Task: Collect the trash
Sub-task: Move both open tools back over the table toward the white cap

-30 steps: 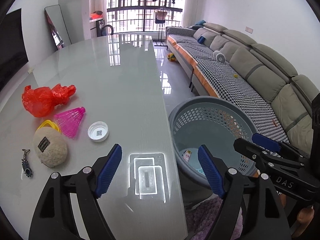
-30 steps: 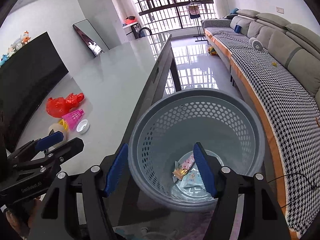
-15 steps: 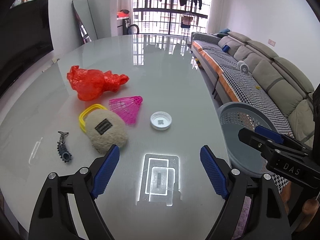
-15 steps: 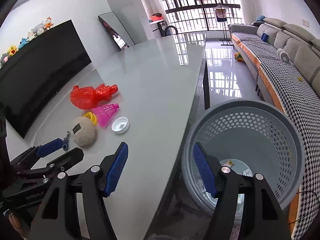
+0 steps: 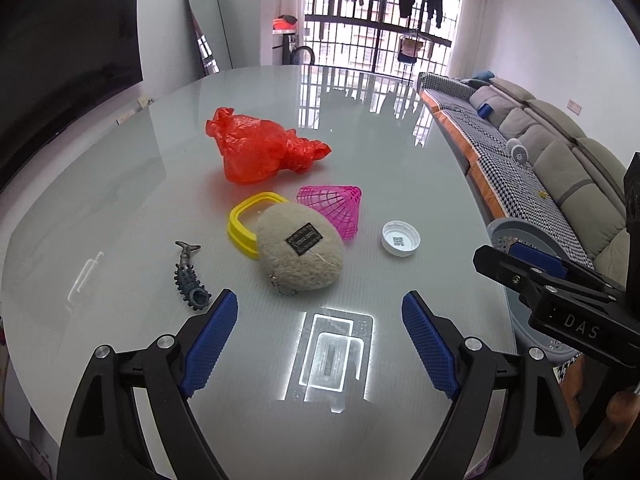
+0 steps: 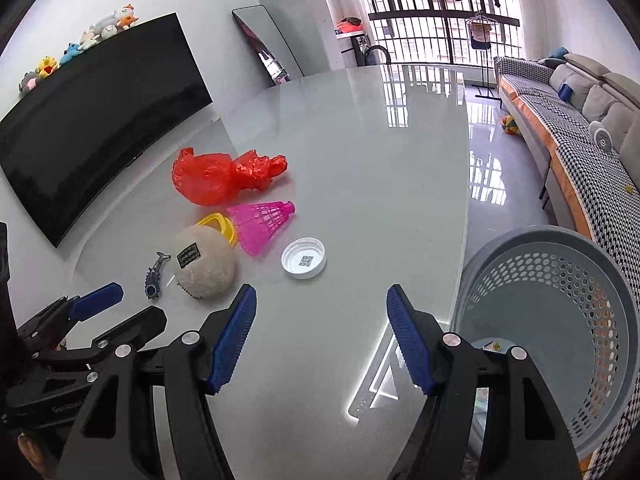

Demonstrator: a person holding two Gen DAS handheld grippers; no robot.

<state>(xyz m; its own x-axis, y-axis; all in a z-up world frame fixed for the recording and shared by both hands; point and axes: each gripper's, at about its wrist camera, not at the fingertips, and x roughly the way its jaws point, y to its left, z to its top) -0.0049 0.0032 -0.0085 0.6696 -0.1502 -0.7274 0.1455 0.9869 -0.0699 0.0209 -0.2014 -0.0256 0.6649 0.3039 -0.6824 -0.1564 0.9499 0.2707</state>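
Since a second ago both grippers have swung away from the laundry basket (image 6: 560, 320) to the glass table (image 5: 360, 140), and the left gripper (image 5: 320, 340) has just been opening its jaws, with nothing between them. They stand wide over bare glass. The right gripper (image 6: 320, 336) is about half open and empty too.

Taking the white bottle cap (image 5: 400, 238) as the landmark and going left to right: far left of it lies a small dark spiky fish-shaped charm (image 5: 190, 278); then a beige fuzzy pouch (image 5: 300, 252) with a black label, its writing too small to read, resting on a yellow plastic ring (image 5: 244, 224); behind these, a crumpled red plastic bag (image 5: 260, 152); just left of the cap, a pink plastic shuttlecock (image 5: 334, 206) on its side. The cap lies open side up with a QR code inside, ahead of both grippers' fingertips.

Right of the cap, off the table edge, stands the grey perforated basket, a wrapper partly showing at its bottom. In the left view, the right gripper's body reads "DAS".
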